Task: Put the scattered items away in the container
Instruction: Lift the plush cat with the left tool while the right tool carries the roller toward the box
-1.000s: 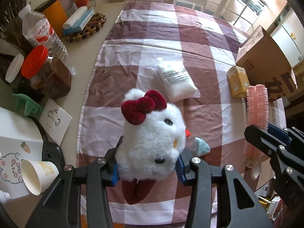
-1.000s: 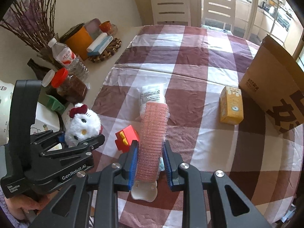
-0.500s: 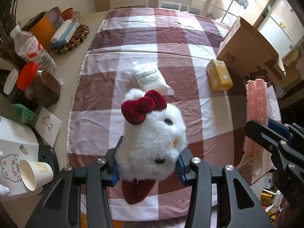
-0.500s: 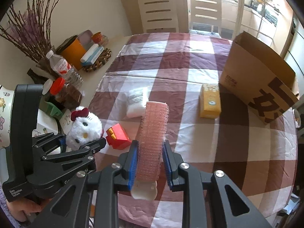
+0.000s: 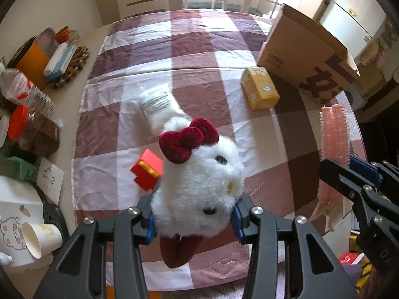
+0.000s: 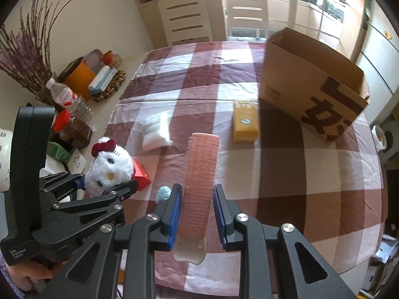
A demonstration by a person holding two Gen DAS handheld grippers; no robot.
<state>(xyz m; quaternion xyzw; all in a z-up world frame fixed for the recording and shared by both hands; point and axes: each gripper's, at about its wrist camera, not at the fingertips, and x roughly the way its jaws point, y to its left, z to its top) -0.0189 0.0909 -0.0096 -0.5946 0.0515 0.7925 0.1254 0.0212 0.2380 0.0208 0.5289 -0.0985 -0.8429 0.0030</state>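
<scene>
Pointing away, seemingly boxward, the pink brush [image 6: 200,186] fills the right gripper [image 6: 197,214].

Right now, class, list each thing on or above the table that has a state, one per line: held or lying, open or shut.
Left gripper: shut on the plush cat.
Plush cat: held above the table.
Right gripper: shut on the pink brush.
Pink brush: held above the table.
Cardboard box: open on top.
Yellow carton: lying flat.
White packet: lying flat.
Paper cup: tipped over.
</scene>
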